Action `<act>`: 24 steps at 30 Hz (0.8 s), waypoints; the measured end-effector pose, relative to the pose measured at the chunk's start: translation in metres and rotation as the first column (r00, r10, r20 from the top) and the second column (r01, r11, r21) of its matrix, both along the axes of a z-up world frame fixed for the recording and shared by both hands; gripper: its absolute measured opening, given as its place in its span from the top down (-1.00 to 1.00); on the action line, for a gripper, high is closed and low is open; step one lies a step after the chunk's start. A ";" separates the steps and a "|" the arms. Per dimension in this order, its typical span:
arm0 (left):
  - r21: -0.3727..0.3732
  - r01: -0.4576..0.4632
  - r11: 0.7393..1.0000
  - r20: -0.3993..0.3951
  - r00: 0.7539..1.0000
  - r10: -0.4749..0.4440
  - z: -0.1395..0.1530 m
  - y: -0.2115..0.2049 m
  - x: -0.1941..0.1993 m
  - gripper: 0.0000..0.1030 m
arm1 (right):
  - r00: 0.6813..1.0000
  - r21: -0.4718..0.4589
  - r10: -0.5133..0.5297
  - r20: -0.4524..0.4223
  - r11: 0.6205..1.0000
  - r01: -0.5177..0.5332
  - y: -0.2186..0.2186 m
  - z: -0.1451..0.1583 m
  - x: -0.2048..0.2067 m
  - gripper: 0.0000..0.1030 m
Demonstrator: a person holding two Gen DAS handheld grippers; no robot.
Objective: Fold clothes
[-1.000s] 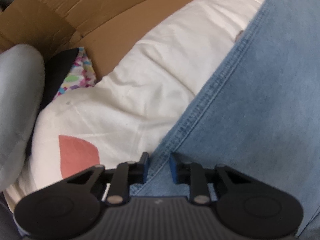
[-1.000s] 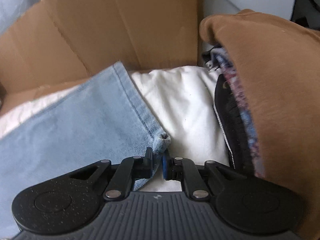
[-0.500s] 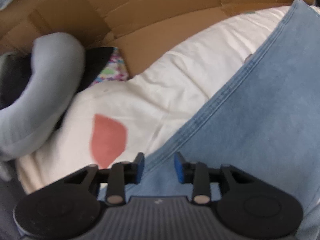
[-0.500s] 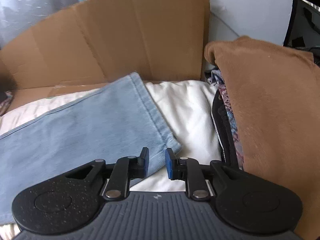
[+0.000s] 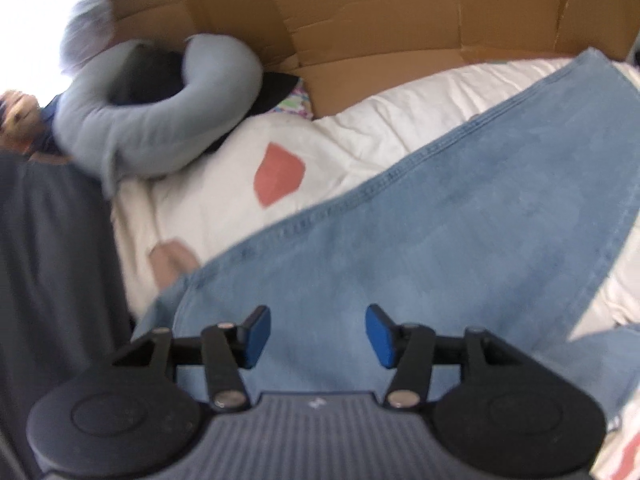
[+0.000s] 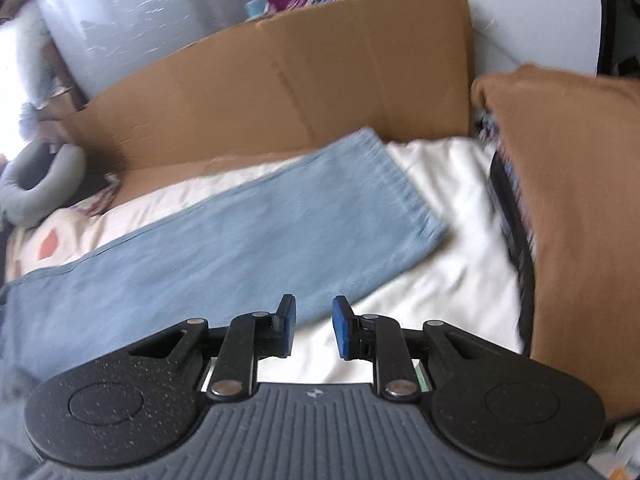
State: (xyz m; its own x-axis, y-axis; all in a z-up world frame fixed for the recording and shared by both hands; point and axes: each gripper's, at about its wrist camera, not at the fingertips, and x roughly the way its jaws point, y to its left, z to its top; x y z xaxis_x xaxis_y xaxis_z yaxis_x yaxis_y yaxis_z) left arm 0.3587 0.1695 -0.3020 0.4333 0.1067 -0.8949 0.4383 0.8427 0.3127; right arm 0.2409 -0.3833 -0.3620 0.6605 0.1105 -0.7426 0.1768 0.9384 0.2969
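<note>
Just ahead of both parted grippers lies the denim, its length running from the left tool towards the right.

Starting at the left gripper (image 5: 317,336), its blue pads stand wide apart and grasp nothing, poised over the broad end of the long pale-blue denim garment (image 5: 460,240). The right gripper (image 6: 313,328), pads parted less widely and also empty, sits at the garment's near edge (image 6: 224,256), closer to the narrow hemmed end, which points away to the right towards the brown fleece pile (image 6: 580,208). The long axis runs diagonally across the white quilted bedding (image 6: 452,280), flat and at full length, so each tool is nearest its own end. Behind stands a brown cardboard wall (image 6: 304,92).
</note>
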 end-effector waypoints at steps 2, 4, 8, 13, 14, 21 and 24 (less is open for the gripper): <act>-0.011 -0.030 0.999 -0.001 1.000 0.030 0.007 0.007 -0.021 -0.11 | 1.000 0.038 0.022 -0.017 0.999 -0.021 0.008 -0.001 -0.011 0.59; -0.019 -0.057 0.998 -0.004 0.998 0.057 0.012 0.013 -0.043 -0.15 | 0.998 0.072 0.053 -0.033 0.996 -0.051 0.017 -0.001 -0.020 0.59; -0.050 -0.118 0.992 -0.011 0.993 0.118 0.009 0.026 -0.080 -0.18 | 0.991 0.139 0.119 -0.053 0.984 -0.110 0.038 -0.001 -0.035 0.36; -0.092 -0.198 0.976 -0.022 0.980 0.197 -0.001 0.043 -0.125 -0.34 | 0.973 0.182 0.222 -0.060 0.961 -0.208 0.066 0.000 -0.045 0.21; -0.101 -0.214 0.972 -0.025 0.977 0.213 -0.003 0.046 -0.134 -0.34 | 0.968 0.192 0.241 -0.062 0.955 -0.226 0.071 0.001 -0.046 0.20; -0.158 -0.322 0.933 -0.048 0.947 0.319 -0.017 0.069 -0.197 -0.38 | 0.920 0.242 0.381 -0.090 0.905 -0.351 0.110 -0.008 -0.045 0.17; -0.177 -0.357 0.917 -0.056 0.934 0.353 -0.029 0.080 -0.212 -0.38 | 0.898 0.302 0.428 -0.104 0.874 -0.381 0.128 -0.020 -0.041 0.14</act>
